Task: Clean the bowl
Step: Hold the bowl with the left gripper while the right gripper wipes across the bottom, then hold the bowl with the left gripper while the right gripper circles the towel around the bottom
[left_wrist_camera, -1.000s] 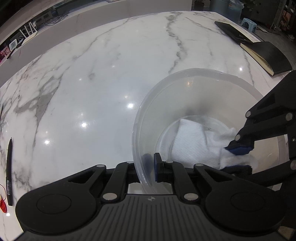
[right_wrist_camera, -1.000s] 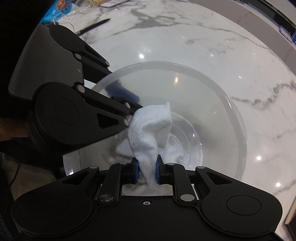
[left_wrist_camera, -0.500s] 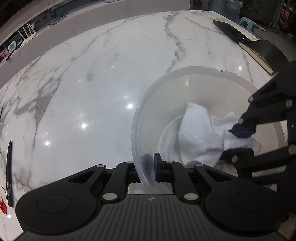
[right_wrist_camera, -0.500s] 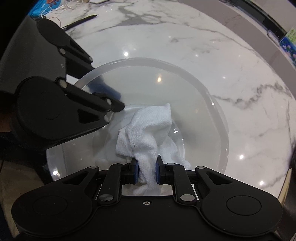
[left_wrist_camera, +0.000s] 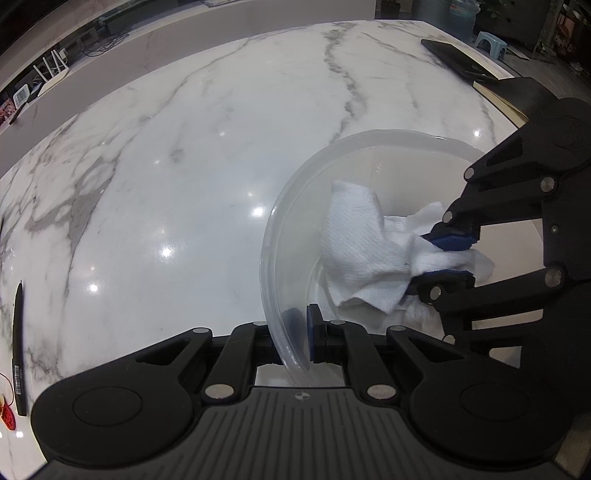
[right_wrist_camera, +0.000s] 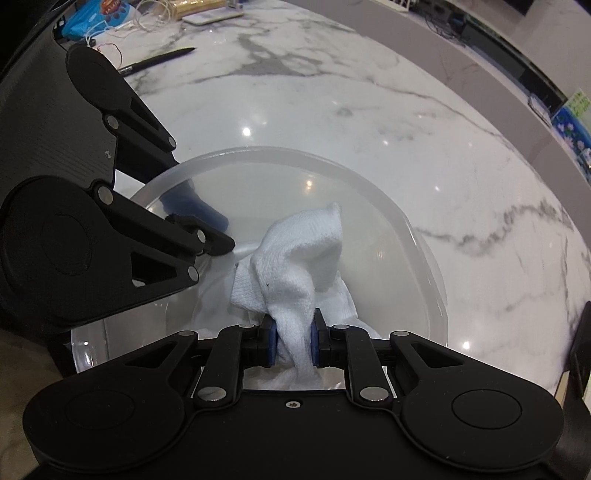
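Note:
A clear plastic bowl (left_wrist_camera: 295,206) stands on the white marble counter, also seen in the right wrist view (right_wrist_camera: 369,192). My left gripper (left_wrist_camera: 301,334) is shut on the bowl's near rim, one pad inside and one outside; it shows in the right wrist view (right_wrist_camera: 201,221) at the bowl's left rim. My right gripper (right_wrist_camera: 293,341) is shut on a white cloth (right_wrist_camera: 295,254) and holds it inside the bowl. In the left wrist view the right gripper (left_wrist_camera: 448,254) comes in from the right with the cloth (left_wrist_camera: 362,251) bunched against the bowl's inner wall.
A black pen (left_wrist_camera: 17,343) lies at the counter's left edge, with a red item beside it. A dark notebook (left_wrist_camera: 517,96) and a black flat device (left_wrist_camera: 458,59) lie at the far right. A blue packet (right_wrist_camera: 99,14), cables and another pen (right_wrist_camera: 159,61) lie far left in the right wrist view.
My right gripper has lifted and swept the cloth from the bowl's bottom up toward its left inner wall. The left gripper keeps its hold on the rim.

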The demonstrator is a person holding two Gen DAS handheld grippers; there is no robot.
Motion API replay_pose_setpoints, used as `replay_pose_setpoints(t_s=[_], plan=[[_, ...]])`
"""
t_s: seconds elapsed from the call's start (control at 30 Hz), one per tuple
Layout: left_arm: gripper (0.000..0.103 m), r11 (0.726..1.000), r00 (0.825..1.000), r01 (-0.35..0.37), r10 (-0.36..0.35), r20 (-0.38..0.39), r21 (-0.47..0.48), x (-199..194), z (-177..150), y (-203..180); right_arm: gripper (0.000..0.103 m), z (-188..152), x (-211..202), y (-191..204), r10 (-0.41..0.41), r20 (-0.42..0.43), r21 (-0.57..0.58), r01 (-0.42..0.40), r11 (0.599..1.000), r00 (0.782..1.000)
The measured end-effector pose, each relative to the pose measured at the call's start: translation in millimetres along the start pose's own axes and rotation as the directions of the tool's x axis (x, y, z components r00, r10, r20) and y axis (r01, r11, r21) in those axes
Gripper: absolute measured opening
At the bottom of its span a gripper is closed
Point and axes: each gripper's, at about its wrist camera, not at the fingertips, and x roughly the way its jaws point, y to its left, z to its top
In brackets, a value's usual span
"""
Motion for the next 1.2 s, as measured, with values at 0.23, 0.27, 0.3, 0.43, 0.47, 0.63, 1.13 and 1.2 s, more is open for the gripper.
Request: replay_pose_setpoints(t_s=[0.23,0.27,0.3,0.43,0.47,0.63,1.13,1.2], plan=[[0.007,1.000,1.000,0.001,-0.001,0.000,0.006,1,0,0,0.015,-16,-4,4,-0.009,0.044,-0.048,0.011,0.999,0.999],[0.007,1.000,1.000,0.001,-0.001,-0.001,0.004,1,0,1,0.015,-19,-8,3,-0.009,0.047,-0.053,0.011,0.999,0.999],[0.007,1.000,1.000,0.002,-0.001,-0.001,0.003,1,0,1,0.015,-21,-9,4,-0.010,0.050,-0.061,0.013,0.998,0.999],[0.007,1.000,1.000,0.004,-0.004,-0.001,0.008,1,0,3,0.015,-25,-13,5,-0.009,0.063,-0.087,0.014,0.996,0.998],[0.007,1.000,1.000,0.004,-0.004,0.000,0.010,1,0,3,0.015,-26,-14,6,-0.008,0.066,-0.095,0.015,0.995,0.998],[0.007,1.000,1.000,0.005,-0.005,-0.001,0.008,1,0,3,0.015,-25,-12,9,-0.028,0.083,-0.118,0.038,0.992,0.996],[0.007,1.000,1.000,0.000,0.000,0.009,-0.001,0,-3,0,0.015,-19,-2,14,-0.187,0.015,-0.166,0.187,0.968,0.982],[0.007,1.000,1.000,0.000,0.000,0.009,-0.005,1,-3,0,0.015,-19,-3,13,-0.190,-0.006,-0.160,0.186,0.969,0.982]])
